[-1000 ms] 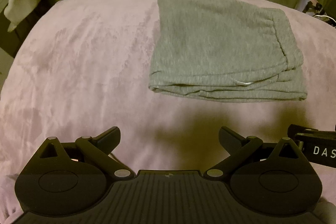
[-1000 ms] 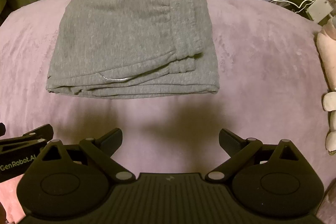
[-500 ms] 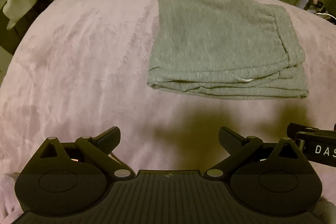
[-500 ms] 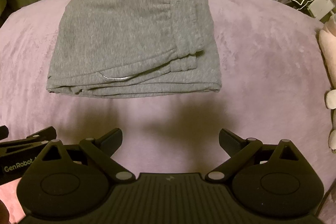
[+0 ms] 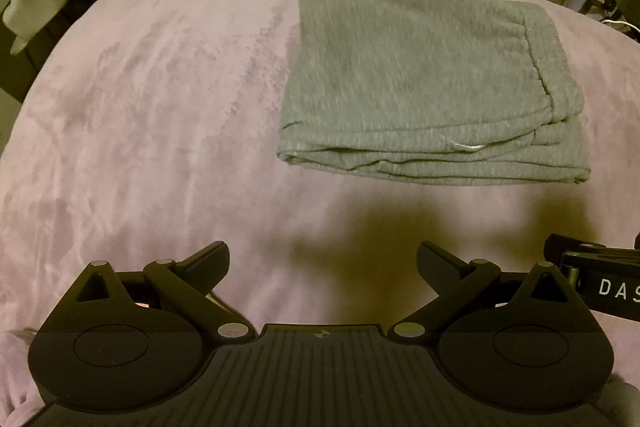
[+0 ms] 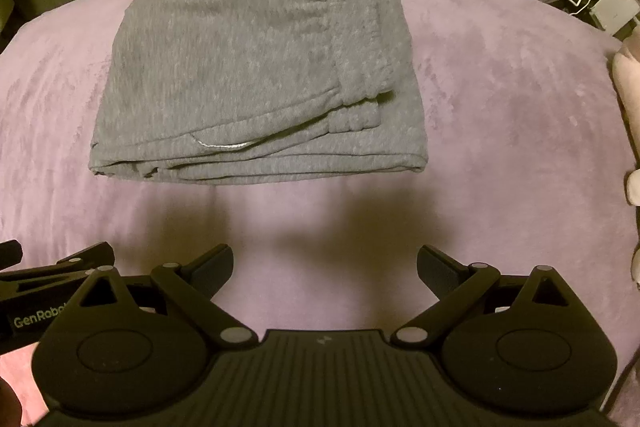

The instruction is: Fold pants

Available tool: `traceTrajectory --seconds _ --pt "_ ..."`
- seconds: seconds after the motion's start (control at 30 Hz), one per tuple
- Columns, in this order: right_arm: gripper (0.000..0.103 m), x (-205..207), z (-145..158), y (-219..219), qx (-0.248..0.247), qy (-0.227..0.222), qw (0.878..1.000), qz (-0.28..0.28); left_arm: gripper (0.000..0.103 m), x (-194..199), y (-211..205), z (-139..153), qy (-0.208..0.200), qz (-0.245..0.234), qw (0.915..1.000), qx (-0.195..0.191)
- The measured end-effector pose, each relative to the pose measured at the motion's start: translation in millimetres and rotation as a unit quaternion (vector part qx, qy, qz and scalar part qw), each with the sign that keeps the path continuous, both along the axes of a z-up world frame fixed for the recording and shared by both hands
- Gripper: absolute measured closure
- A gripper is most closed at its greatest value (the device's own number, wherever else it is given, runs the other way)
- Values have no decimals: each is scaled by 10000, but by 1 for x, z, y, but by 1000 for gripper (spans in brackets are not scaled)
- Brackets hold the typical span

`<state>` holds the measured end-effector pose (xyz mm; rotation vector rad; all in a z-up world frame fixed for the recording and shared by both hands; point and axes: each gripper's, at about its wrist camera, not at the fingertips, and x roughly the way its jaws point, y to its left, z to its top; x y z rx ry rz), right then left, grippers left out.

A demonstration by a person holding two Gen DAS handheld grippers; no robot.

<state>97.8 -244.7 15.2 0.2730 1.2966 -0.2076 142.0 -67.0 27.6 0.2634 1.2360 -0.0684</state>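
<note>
Fingers of our left gripper [image 5: 322, 259] and right gripper [image 6: 325, 261] gape wide and empty over the blanket's [image 5: 140, 107] near edge. Beyond, the pants [image 6: 256, 87] lie folded mid-blanket; we should only square loose layers gently.

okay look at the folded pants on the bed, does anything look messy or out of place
Mostly tidy. The grey pants lie folded in a compact stack on the purple blanket. One small flaw: along the near edge the layers do not line up, and a pale strip peeks out. Both grippers are open, clear of the cloth.
</note>
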Motion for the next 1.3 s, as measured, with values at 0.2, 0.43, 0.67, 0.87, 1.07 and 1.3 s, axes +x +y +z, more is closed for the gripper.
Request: traceTrajectory --seconds 0.2,0.43,0.67,0.87,1.07,1.3 --pt "5 0 0 0 10 -15 10000 -31 0 0 0 -2 12 -9 10000 -8" --pt "4 0 -1 -2 26 -14 10000 -21 0 1 1 -4 37 -13 10000 -7" --pt "5 0 0 -3 50 -29 10000 -24 0 1 1 -4 46 -14 10000 0" --pt "5 1 -1 -2 36 -9 10000 -37 0 2 2 -4 49 -11 10000 -6" --pt "5 1 -1 -4 46 -15 10000 -16 0 3 2 -5 73 -11 10000 -5" --pt "5 1 -3 -3 30 -1 10000 -8 0 3 2 -7 52 -27 10000 -13"
